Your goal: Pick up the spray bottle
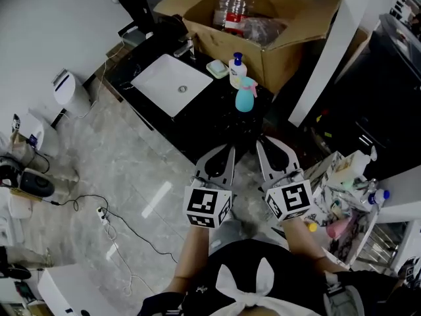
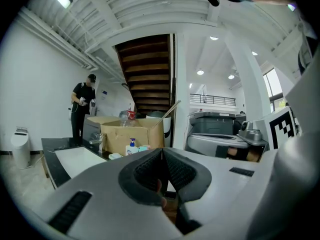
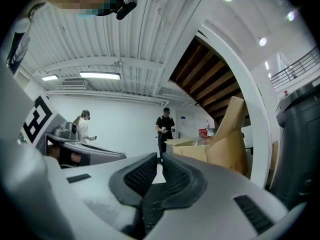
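Note:
The spray bottle (image 1: 244, 95), light blue with a pink trigger, stands upright on the black counter (image 1: 217, 114) to the right of the white sink (image 1: 172, 81). Both grippers are held side by side short of the counter's near corner, pointing toward the bottle and apart from it. The left gripper (image 1: 229, 149) is shut and empty. The right gripper (image 1: 262, 143) is shut and empty as well. In the left gripper view the closed jaws (image 2: 161, 151) hide most of the bottle (image 2: 144, 147). The right gripper view (image 3: 160, 156) does not show the bottle.
A white pump bottle (image 1: 237, 64) and a soap dish (image 1: 217, 68) stand just behind the spray bottle. An open cardboard box (image 1: 263, 41) rises behind them. A white pillar (image 1: 329, 51) stands at the right, a cluttered rack (image 1: 348, 183) nearer. Cables (image 1: 112, 222) lie on the floor.

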